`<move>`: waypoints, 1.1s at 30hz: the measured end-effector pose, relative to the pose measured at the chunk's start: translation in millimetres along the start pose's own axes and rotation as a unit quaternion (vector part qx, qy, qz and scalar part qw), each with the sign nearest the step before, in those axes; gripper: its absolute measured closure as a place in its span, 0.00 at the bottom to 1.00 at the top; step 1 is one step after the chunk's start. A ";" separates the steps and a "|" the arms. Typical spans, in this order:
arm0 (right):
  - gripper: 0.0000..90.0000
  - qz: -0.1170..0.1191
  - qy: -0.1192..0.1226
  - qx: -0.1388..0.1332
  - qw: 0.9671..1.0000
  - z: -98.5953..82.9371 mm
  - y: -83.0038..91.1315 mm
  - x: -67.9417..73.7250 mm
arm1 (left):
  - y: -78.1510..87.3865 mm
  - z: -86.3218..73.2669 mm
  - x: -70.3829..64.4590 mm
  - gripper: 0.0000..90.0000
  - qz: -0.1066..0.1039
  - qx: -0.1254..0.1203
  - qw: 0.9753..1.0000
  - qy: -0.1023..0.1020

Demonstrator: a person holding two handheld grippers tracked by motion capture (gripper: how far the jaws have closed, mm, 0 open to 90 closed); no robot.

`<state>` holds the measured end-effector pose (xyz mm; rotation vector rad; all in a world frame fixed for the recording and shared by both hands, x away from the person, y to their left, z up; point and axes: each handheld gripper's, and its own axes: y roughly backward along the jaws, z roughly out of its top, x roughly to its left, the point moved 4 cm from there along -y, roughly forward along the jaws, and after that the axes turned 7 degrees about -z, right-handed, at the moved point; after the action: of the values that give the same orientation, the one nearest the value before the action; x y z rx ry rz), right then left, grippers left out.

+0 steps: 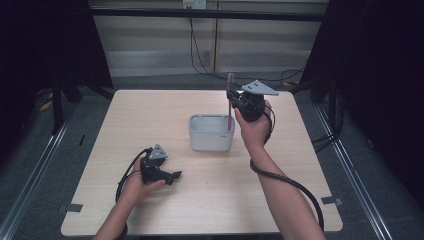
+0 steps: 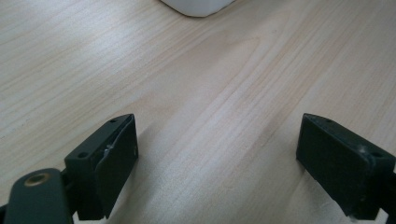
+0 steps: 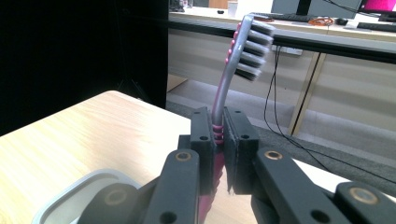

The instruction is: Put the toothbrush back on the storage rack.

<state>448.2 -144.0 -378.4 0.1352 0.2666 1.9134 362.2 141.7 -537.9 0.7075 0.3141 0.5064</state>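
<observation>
Item, toothbrush (image 3: 232,70): my right tongs (image 3: 219,140) are pinching its neck upright over the white bin (image 1: 211,132) on the desk (image 1: 150,125), left tongs (image 2: 219,154) gaping empty; thin grip, risking it twisting and dropping outside.

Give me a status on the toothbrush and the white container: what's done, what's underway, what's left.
Done: the right gripper has the toothbrush clamped by its neck, bristles up. Underway: it holds the toothbrush upright over the white container, handle end at the container's opening; whether it is going in or coming out can't be told. Left: the left gripper rests open on the table, holding nothing.
</observation>
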 end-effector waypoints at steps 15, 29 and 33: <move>0.93 0.006 -0.005 0.010 1.000 -12.5 0.4 1.9 | 0.4 -0.2 0.4 0.14 0.000 0.004 1.000 -0.004; 0.93 0.009 -0.007 0.017 1.000 -23.3 3.9 0.5 | 0.4 -0.2 0.3 0.14 0.000 0.004 1.000 -0.003; 0.93 0.011 -0.004 0.017 1.000 -26.0 5.0 0.4 | 0.3 -0.2 0.4 0.14 0.000 0.003 1.000 -0.004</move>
<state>437.8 -148.4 -402.3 0.1691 0.2948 1.9299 362.3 142.3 -537.8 0.7158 0.3086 0.5036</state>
